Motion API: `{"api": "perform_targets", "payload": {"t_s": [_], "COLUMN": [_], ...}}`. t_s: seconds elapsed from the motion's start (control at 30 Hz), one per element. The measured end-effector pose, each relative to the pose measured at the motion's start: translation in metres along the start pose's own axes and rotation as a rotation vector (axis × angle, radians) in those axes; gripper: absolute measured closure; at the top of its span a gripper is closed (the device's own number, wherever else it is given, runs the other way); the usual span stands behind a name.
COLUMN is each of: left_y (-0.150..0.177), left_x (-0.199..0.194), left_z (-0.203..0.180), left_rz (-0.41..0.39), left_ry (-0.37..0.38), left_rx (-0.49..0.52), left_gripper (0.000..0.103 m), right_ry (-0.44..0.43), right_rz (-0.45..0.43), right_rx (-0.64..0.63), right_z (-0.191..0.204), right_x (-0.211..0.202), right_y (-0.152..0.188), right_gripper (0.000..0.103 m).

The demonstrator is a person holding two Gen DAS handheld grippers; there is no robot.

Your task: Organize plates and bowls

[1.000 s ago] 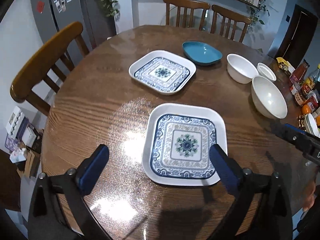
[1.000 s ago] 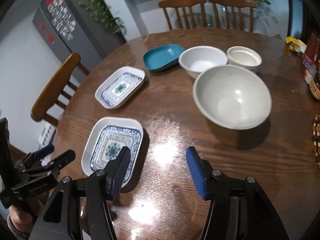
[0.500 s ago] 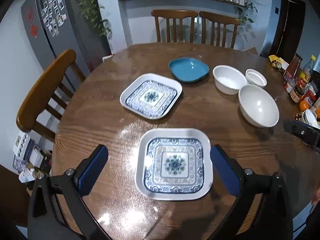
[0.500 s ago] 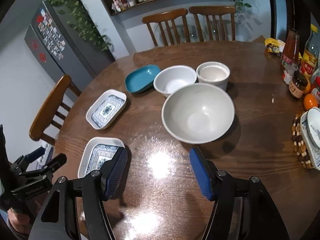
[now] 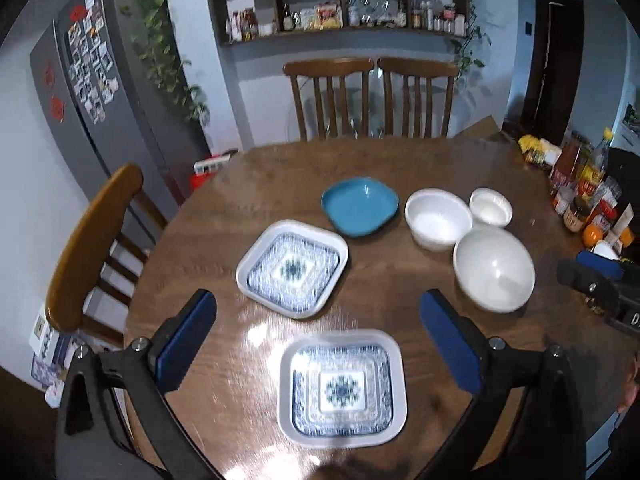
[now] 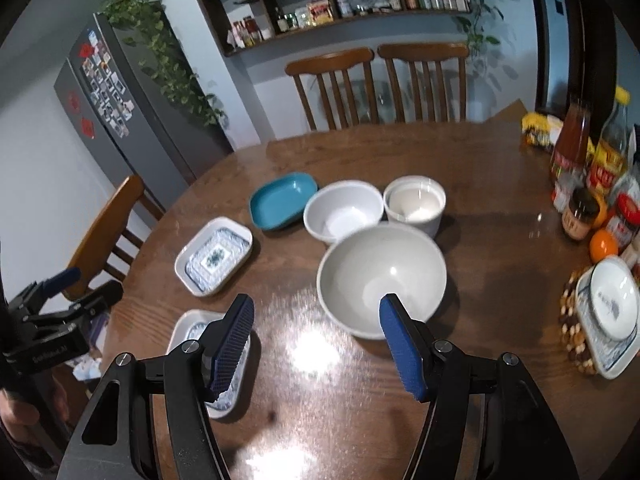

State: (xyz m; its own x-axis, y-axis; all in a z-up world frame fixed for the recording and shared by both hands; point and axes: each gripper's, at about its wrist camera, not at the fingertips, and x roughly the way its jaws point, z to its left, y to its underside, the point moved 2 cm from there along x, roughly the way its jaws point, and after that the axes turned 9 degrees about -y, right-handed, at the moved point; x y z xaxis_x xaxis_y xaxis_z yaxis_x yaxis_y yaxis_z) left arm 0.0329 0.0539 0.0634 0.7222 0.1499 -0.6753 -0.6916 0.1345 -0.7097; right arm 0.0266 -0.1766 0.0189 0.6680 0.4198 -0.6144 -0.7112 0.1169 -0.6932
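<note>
On the round wooden table [image 5: 248, 204] lie two square blue-patterned plates: the near one [image 5: 343, 387] and the far one [image 5: 293, 267]. Behind them sit a teal dish [image 5: 359, 206], a medium white bowl [image 5: 438, 218], a small white bowl [image 5: 491, 207] and a large white bowl [image 5: 494, 269]. My left gripper [image 5: 316, 332] hangs open above the table, over the near plate, holding nothing. My right gripper [image 6: 316, 328] is open too and empty, above the table just before the large bowl [image 6: 382, 276]; the near plate [image 6: 196, 330] is partly hidden behind its left finger.
Bottles, jars and an orange [image 6: 603, 245] crowd the table's right edge, with a small plate on a beaded mat [image 6: 612, 304]. Wooden chairs stand at the far side [image 5: 370, 96] and the left [image 5: 92, 244]. A fridge [image 5: 88, 92] and wall shelves stand behind.
Both grippers have risen and drawn back from the table, so the dishes look smaller and farther off. Jaws stay open. Nothing on the table has moved.
</note>
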Motion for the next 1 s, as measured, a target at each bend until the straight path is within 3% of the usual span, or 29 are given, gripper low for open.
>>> {"api": "perform_targets", "payload": {"t_s": [0.13, 0.3, 0.53, 0.73, 1.0], "left_y": [-0.029, -0.051, -0.056, -0.035, -0.005], "left_x": [-0.002, 0.010, 0.043, 0.103, 0.182], "left_z": [0.011, 0.027, 0.042, 0.052, 0.070], "left_rz": [-0.019, -0.023, -0.001, 0.111, 0.229], "left_ry": [0.027, -0.025, -0.029, -0.015, -0.046], "left_rx": [-0.020, -0.032, -0.022, -0.016, -0.013], "left_gripper": [0.001, 0.001, 0.001, 0.001, 0.001], "right_ry": [-0.016, -0.038, -0.026, 0.008, -0.027], "right_rz": [-0.026, -0.053, -0.092, -0.006, 0.146], "right_rx": [-0.023, -0.059, -0.044, 0.041, 0.063], "right_z": [0.010, 0.027, 0.035, 0.020, 0.033], "right_x": [-0.006, -0.003, 0.009, 0.053, 0.130], "right_y": [-0.018, -0.040, -0.055, -0.035, -0.007], "right_gripper": [0.037, 0.037, 0.037, 0.031, 0.031]}}
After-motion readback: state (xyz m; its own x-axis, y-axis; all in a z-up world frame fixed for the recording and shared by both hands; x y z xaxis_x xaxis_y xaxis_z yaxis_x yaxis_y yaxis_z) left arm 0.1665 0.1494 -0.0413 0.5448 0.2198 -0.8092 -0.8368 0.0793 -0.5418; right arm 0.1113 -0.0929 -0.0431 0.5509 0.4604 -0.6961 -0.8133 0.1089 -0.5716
